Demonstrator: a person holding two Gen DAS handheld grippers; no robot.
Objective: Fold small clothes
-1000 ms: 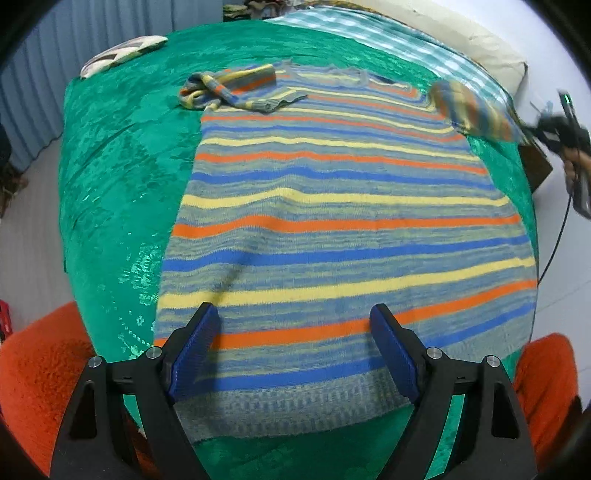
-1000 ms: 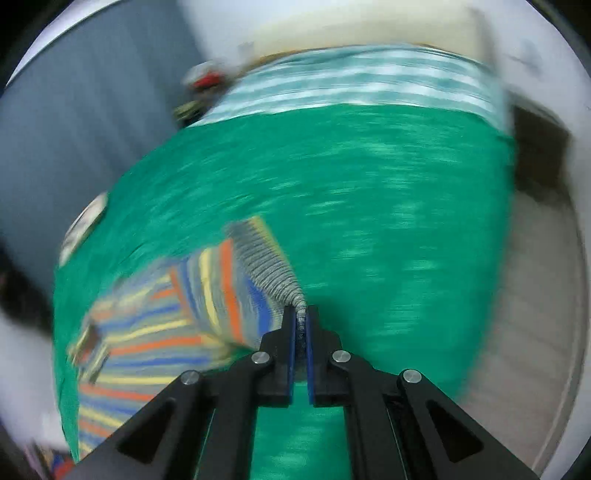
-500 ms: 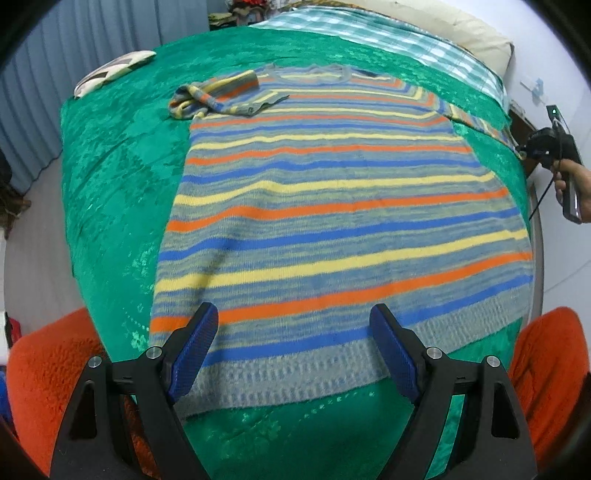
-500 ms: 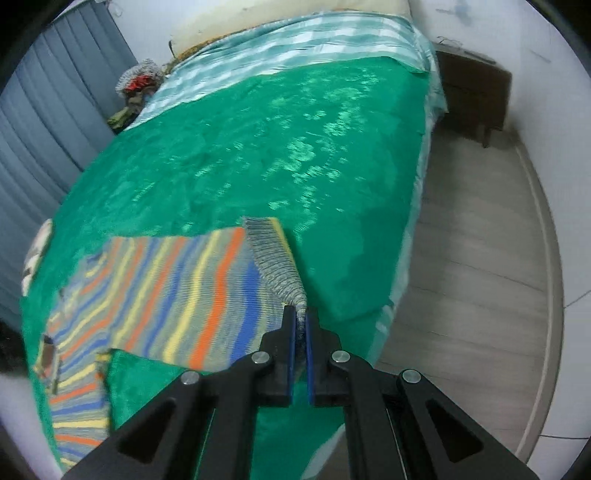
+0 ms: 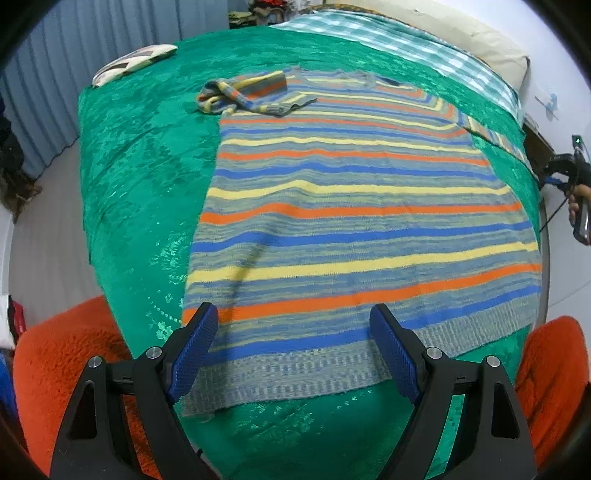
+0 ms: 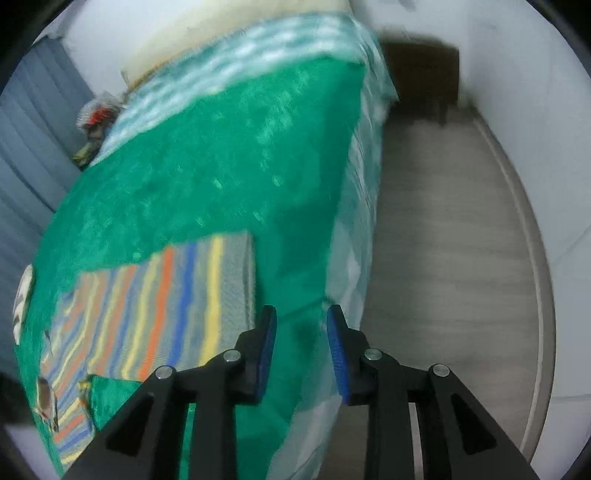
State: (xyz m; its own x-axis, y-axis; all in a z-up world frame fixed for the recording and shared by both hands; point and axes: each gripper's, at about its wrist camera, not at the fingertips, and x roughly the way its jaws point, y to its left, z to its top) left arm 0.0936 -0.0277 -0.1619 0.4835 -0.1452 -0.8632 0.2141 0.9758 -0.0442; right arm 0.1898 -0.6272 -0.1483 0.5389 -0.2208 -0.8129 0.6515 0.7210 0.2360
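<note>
A striped knit sweater [image 5: 351,221] in grey, blue, yellow and orange lies flat on a green bedspread [image 5: 140,177]. Its left sleeve [image 5: 243,94] is bunched near the collar. Its right sleeve [image 6: 173,306] lies stretched out flat toward the bed's edge. My left gripper [image 5: 295,350] is open and empty, hovering over the sweater's hem. My right gripper [image 6: 301,347] is open and empty, just past the right sleeve's cuff at the bed's edge; it also shows in the left wrist view [image 5: 569,173].
A checked sheet [image 5: 406,40] and pillow [image 5: 461,33] lie at the bed's head. A patterned cushion [image 5: 133,62] sits at the far left corner. Orange fluffy fabric [image 5: 55,369] flanks the near edge. A dark nightstand [image 6: 421,70] and wooden floor [image 6: 443,240] lie right of the bed.
My right gripper pulled the right sleeve out straight to the bed's edge, then opened and let it go. The left gripper stayed open over the hem.
</note>
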